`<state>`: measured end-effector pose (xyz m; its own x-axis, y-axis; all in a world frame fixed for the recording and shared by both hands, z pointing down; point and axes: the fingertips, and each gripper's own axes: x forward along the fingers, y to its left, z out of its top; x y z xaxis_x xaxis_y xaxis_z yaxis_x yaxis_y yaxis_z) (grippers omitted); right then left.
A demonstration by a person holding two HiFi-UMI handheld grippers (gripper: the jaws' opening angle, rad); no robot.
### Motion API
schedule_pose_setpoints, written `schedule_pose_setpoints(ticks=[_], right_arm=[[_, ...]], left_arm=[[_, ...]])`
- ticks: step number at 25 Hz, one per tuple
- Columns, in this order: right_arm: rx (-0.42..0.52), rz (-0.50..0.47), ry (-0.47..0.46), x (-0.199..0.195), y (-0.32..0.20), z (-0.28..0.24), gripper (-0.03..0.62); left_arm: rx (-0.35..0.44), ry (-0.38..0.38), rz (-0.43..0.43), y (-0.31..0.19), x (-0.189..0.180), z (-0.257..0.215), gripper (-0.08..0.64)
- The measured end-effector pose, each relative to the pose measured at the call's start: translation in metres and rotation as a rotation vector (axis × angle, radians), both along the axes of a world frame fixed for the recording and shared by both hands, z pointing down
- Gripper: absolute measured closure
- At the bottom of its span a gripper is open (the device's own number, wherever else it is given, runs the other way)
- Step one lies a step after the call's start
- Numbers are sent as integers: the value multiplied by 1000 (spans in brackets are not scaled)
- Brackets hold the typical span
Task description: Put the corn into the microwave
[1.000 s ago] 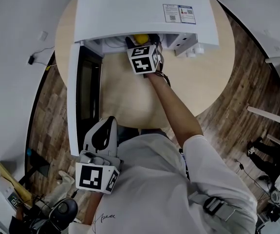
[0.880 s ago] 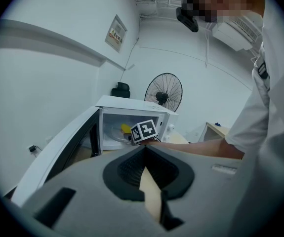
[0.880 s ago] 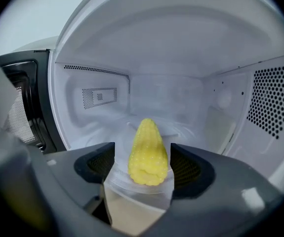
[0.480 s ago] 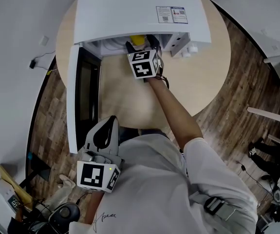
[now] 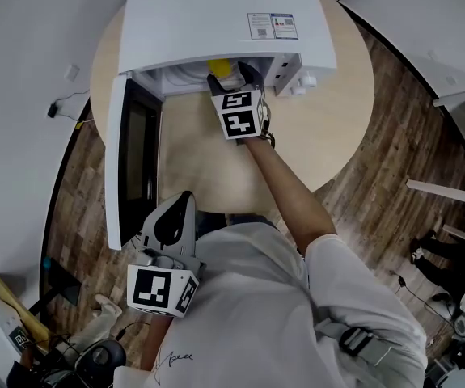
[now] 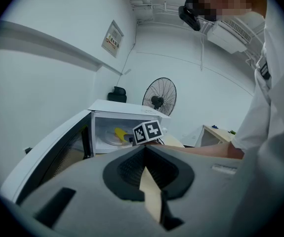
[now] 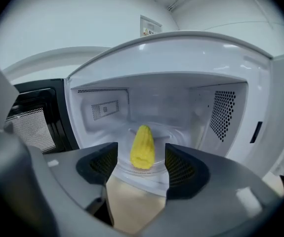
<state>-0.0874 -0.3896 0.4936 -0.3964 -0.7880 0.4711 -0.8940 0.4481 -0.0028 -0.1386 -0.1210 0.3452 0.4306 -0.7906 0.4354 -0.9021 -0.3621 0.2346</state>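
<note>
Round wooden table (image 5: 329,136) carries the open microwave (image 5: 216,23); inside, the corn (image 7: 142,147) lies lengthwise on the glass plate (image 7: 157,174), tip pointing rearward. The right gripper (image 7: 142,166) has its jaws apart around nothing, having just narrowed slightly. The left gripper (image 6: 144,164) has its jaws together.

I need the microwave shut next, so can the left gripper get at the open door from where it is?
Probably yes: the door stands open beside the left gripper, with nothing between them.

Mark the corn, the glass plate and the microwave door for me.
corn (image 7: 142,147), right gripper view, middle of the cob.
glass plate (image 7: 143,173), right gripper view, front rim below the corn.
microwave door (image 5: 139,156), head view, its dark window.
</note>
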Motion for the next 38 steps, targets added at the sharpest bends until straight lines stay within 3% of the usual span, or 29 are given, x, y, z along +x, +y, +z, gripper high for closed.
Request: schedule_pose_setpoints(ticks=[5,10,38], right_arm=[[-4,7,-33,7,9,-9,298],[-9,-5,-134,11,18,-20,324],[-1,11,-155,56,95,-62,454]], left_arm=[[4,26,-21,2,1,-1,568],[14,44,-67,0,-6,-4,568],[35,71,-77,15,1,2,568]])
